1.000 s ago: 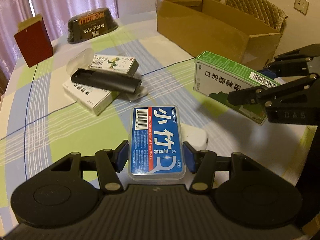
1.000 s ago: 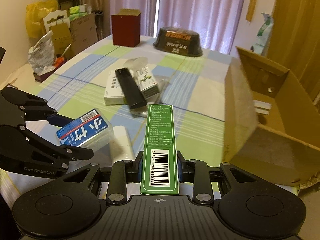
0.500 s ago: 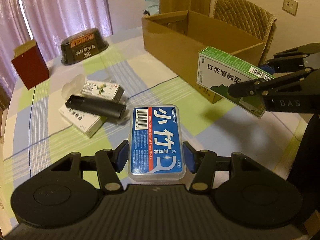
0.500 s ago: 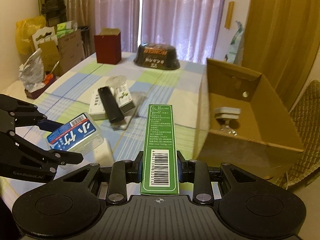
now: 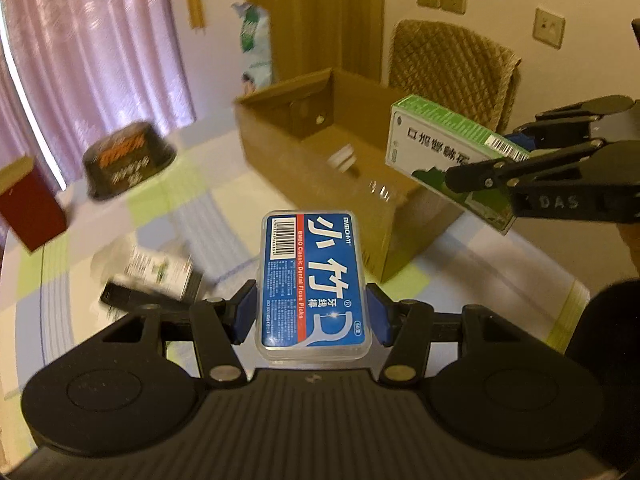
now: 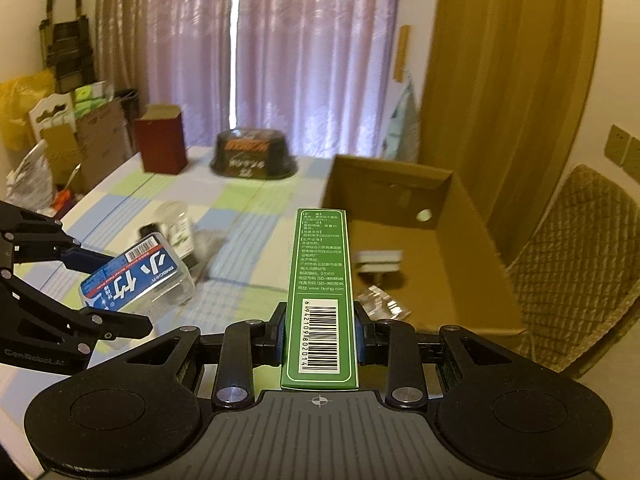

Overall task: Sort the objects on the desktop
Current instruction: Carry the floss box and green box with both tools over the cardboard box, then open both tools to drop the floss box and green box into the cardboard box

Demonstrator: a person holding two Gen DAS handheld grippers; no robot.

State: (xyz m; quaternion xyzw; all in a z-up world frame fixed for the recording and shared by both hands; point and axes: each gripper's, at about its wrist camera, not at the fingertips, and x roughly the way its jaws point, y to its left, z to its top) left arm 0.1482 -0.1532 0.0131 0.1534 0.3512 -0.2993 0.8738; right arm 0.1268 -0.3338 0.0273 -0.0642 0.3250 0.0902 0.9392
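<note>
Both hands are loaded right now. The floss pick case (image 5: 313,280), clear plastic with a blue label, sits clamped between the left gripper (image 5: 312,314) pads, held up off the tabletop (image 5: 500,264) and pointing toward the cardboard box (image 5: 320,168). The right gripper (image 6: 319,338) is squeezed onto a long green medicine box (image 6: 322,292), also in the air, with its far end just about over the near-left rim of the cardboard box.

Inside that box there's already some stuff: a small white boxy thing (image 6: 378,262) and a crinkly clear wrapper (image 6: 382,304) lying on the bottom. So the sorting looks partly along, with two more items apparently on their way in. That's my read, not something the frames prove.

What's left on the tabletop, off to the left: a little pile with a long black item (image 5: 136,298), a white printed carton (image 5: 160,270) and something clear on top of it, all pretty blurry. Further back there's a dark bowl-shaped container (image 6: 254,154) and a dark red box (image 6: 162,144) standing upright near the curtain. Can't tell if those last two count as things to sort or just live there.
</note>
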